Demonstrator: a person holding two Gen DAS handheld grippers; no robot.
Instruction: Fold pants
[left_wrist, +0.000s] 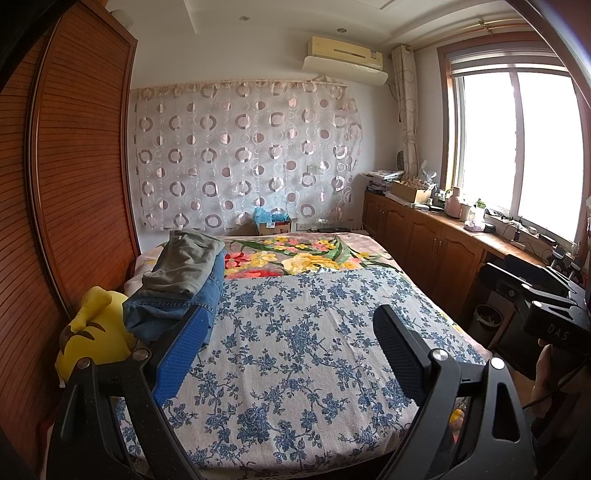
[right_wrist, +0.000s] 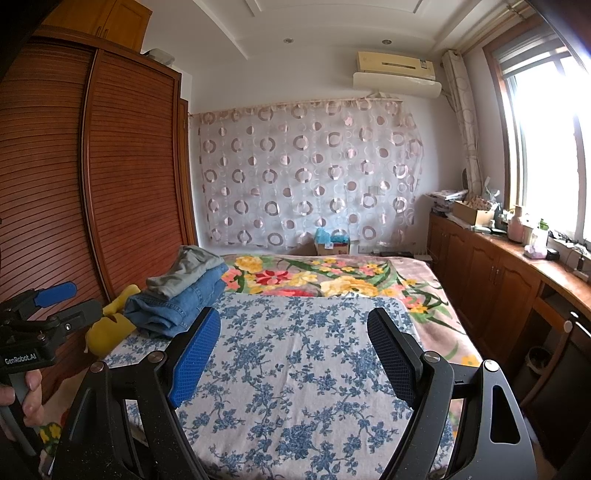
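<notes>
— Bedroom ahead of us: blue-flowered white sheet (left_wrist: 295, 332) over the bed, brown slatted wardrobe (left_wrist: 74, 166) frame-left.

— We count two folded pants, grey cotton pair (left_wrist: 184, 262) atop blue denim pair (left_wrist: 173, 306), centre-left. Left gripper (left_wrist: 291, 354) and right gripper (right_wrist: 295, 354) both spread, empty.

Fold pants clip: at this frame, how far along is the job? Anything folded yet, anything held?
Done: two folded pairs sit stacked at the bed's left edge, grey-green pants on top of blue jeans. In hand: nothing; the left gripper and the right gripper are both open and empty above the blue floral sheet. Left: no unfolded pants are visible, so the job is either finished or waiting on another pair.
</notes>
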